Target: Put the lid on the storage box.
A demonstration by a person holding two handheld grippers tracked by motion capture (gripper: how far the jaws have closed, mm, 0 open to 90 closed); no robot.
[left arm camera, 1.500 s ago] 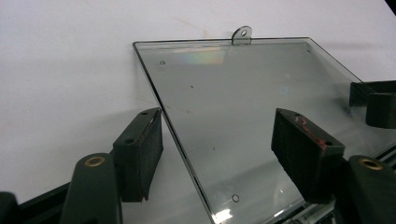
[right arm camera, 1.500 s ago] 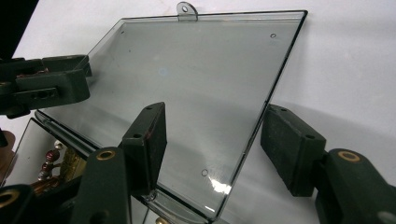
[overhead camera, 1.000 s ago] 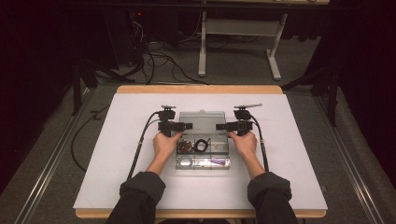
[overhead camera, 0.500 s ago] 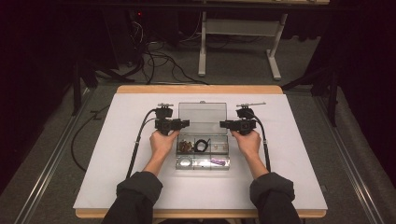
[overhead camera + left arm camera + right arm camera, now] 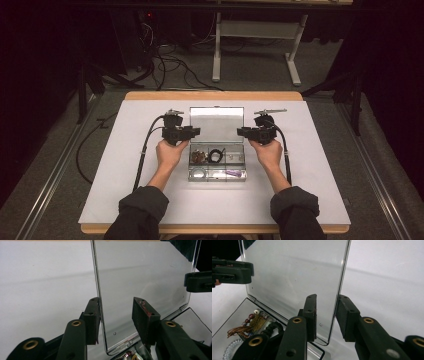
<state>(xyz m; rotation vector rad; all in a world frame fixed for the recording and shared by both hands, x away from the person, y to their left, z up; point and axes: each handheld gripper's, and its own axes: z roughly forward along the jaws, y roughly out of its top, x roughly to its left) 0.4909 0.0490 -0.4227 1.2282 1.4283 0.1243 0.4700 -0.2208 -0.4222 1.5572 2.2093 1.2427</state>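
Now | left claw [image 5: 116, 315]: closing, half-open astride lid [image 5: 145, 277] edge | right claw [image 5: 325, 315]: same, closing, unclamped

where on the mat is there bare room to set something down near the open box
Bare mat lies left of the left gripper, right of the right gripper, and in front of the box between the forearms. It is crowded at the upright lid, where both grippers straddle its side edges.
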